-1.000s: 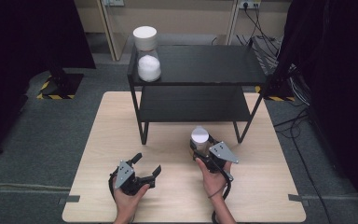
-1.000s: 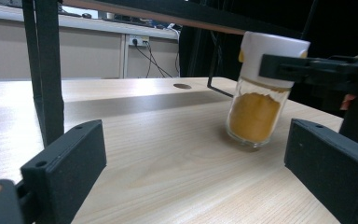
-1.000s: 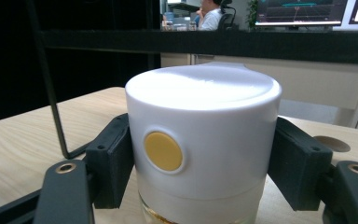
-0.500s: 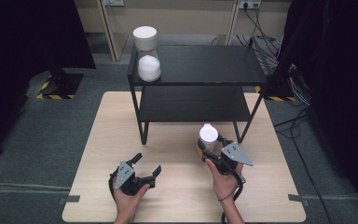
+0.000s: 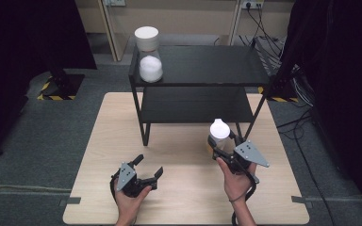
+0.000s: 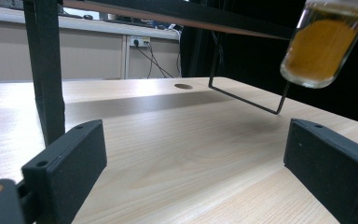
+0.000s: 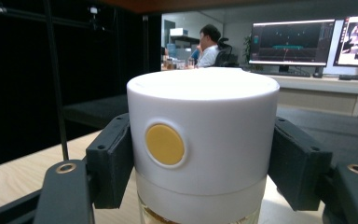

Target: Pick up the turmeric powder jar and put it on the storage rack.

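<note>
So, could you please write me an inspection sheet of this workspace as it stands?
Surface: light wooden table, bare in front of the shelf.
Job's things: white-lidded jar of amber granules, held off the table; its lid has a yellow dot.
Clutter: a second jar with white contents on the black two-tier shelf.
Grippers: right gripper shut on the jar's lid; left gripper open, low over the table.
Cables: one trails from the right gripper; more lie on the floor at right.
Surroundings: grey carpet, black curtains, monitors beyond.
</note>
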{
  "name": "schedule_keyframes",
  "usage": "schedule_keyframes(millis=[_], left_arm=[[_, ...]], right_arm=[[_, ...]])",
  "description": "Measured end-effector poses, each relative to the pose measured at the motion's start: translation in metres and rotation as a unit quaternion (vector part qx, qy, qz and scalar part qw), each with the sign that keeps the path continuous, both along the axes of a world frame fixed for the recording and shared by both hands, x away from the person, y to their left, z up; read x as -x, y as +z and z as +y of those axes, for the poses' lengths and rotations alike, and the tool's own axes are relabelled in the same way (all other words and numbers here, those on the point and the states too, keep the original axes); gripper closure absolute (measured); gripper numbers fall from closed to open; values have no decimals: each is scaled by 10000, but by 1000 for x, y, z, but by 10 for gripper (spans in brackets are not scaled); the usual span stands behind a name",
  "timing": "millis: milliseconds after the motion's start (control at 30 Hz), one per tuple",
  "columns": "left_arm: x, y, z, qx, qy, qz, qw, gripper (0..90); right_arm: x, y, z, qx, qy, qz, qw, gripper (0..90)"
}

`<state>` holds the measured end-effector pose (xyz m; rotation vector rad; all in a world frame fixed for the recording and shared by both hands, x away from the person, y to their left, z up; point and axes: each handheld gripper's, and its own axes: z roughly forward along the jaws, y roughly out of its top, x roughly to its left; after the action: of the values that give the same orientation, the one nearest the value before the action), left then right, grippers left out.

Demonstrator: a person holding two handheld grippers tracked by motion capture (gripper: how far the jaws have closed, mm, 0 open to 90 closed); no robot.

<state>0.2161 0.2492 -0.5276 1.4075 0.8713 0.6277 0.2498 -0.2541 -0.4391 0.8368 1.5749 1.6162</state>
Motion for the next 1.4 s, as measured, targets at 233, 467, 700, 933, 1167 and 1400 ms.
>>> schedule_keyframes(millis=[233, 467, 700, 933, 1167, 1400], left_arm=[[0, 0, 0, -16, 3, 2, 10000, 48], [0, 0, 0, -7, -3, 1, 10000, 47], [0, 0, 0, -14, 0, -2, 10000, 47], [-1, 1, 0, -5, -10, 22, 10000, 47], [0, 1, 0, -24, -6, 11, 10000, 47], [0, 1, 0, -24, 1, 6, 10000, 47]], right_arm=[[4, 11, -2, -27, 24, -151, 9999, 306], [4, 21, -3, -69, 47, -263, 9996, 307], [6, 32, -4, -37, 37, -379, 9993, 307], [5, 47, -6, 10, 16, -465, 9989, 307], [3, 64, -9, -42, 10, -593, 9982, 307], [-2, 84, -10, -35, -18, -692, 9976, 307]])
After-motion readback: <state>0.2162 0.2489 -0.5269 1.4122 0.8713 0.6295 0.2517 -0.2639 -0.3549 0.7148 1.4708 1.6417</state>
